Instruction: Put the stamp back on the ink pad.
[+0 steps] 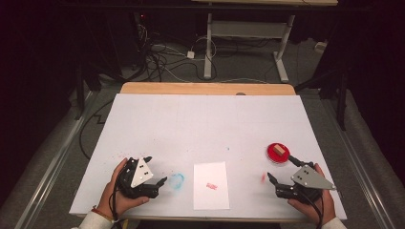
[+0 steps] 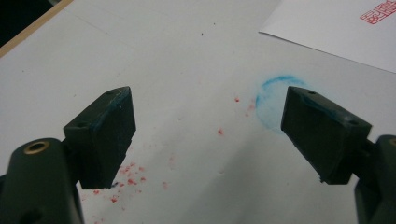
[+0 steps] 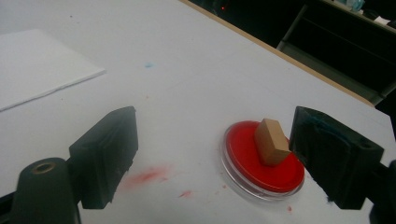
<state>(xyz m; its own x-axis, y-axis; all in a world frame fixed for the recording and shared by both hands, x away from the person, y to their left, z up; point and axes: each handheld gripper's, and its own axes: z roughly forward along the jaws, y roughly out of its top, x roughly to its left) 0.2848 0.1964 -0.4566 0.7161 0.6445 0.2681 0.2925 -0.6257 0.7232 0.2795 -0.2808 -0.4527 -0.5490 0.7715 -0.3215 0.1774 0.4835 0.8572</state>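
Note:
A round red ink pad [image 1: 277, 153] [image 3: 261, 163] lies near the table's right front, and a small wooden stamp block [image 1: 279, 151] [image 3: 271, 142] stands on it. A white sheet of paper [image 1: 210, 185] [image 2: 341, 28] [image 3: 37, 65] with a red stamp mark [image 1: 211, 186] [image 2: 379, 10] lies at the front middle. My right gripper [image 1: 282, 171] [image 3: 210, 154] rests open just in front of the ink pad, nothing between its jaws. My left gripper [image 1: 156, 169] [image 2: 205, 135] rests open at the front left, empty, beside a blue ring stain [image 1: 176, 180] [image 2: 273, 100].
The white table top [image 1: 205, 124] carries red ink specks [image 2: 126, 175] near the left gripper and a red smear [image 1: 263, 178] [image 3: 149, 176] near the right one. A wooden edge [image 1: 205, 88] runs along the far side. Cables and a desk frame [image 1: 248, 43] stand on the floor beyond.

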